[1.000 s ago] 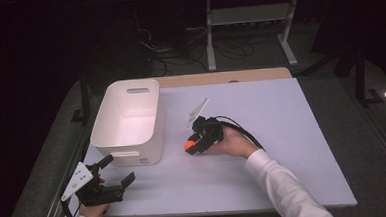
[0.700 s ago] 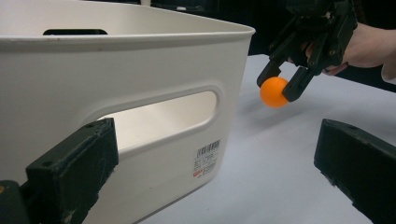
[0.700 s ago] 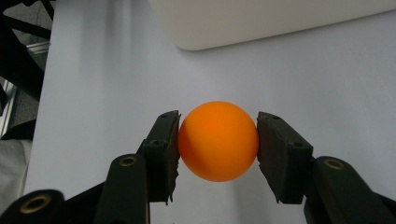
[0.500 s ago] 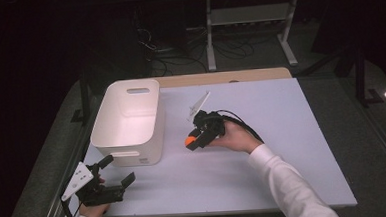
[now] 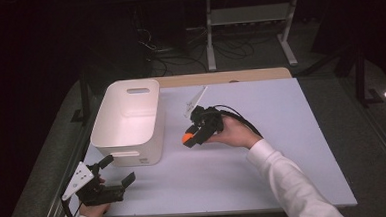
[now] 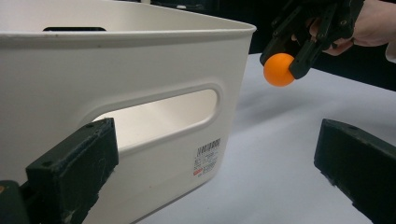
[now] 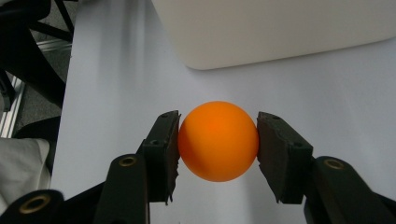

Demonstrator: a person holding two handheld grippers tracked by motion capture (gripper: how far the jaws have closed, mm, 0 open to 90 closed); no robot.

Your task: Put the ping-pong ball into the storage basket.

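Right hand-held gripper point(image 7: 217, 140): clamped on orange ball point(image 7: 218, 140).
Left hand-held gripper point(image 6: 215, 163): jaws apart, empty.
Advice: clear white bin point(image 5: 126, 123) rim before releasing.

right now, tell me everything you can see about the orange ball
The orange ball is small, round, smooth and matt, plain orange with no marking visible, and looks like light plastic. It is pinched at its two sides between the black fingers of the right gripper, clear of the white table. It hangs beside the near corner of the white bin, outside it and not touching it.

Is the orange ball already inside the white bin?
No, the orange ball is clamped in the right gripper, outside the white bin.
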